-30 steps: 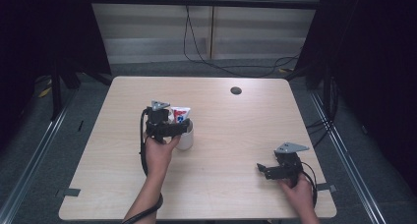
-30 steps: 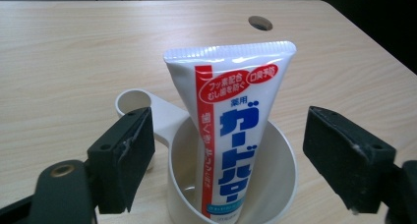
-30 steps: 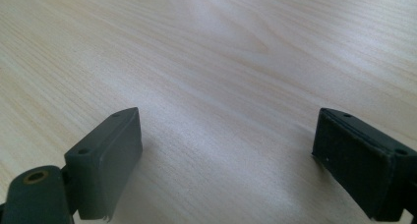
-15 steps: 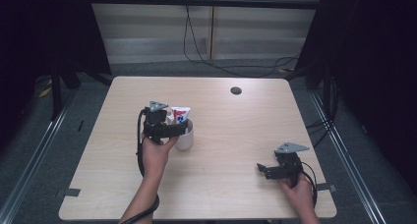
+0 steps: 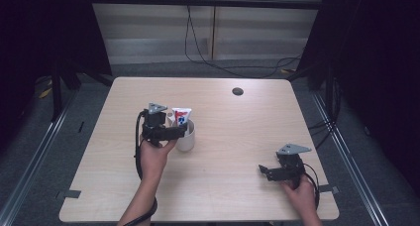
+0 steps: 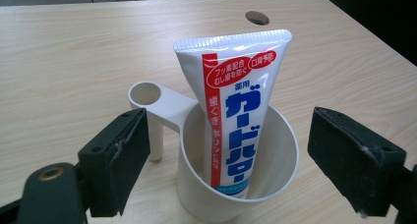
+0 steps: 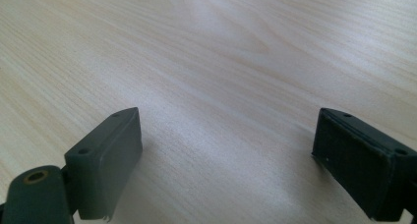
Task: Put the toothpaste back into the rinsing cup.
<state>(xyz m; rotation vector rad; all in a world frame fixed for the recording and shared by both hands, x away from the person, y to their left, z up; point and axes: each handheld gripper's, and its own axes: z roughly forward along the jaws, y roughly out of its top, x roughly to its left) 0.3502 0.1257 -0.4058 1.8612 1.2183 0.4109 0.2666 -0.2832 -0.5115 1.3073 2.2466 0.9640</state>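
The toothpaste tube (image 6: 236, 111) stands upright in the white cup (image 6: 275, 170) near the table's (image 5: 237, 122) middle. The left gripper (image 6: 226, 160) is spread wide around the cup, gripping nothing. The right gripper (image 7: 226, 160) rests released over bare wood, well apart.

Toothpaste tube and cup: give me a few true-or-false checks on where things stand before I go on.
1. The toothpaste tube stands upright inside the white cup. True.
2. The left gripper is clamped on the tube. False: its jaws are open on either side of the cup, touching nothing.
3. The right gripper holds a toothbrush. False: it is open over bare table.
4. The cup has a side handle with a round hole. True.
5. The cup lies tipped over. False: it stands upright.
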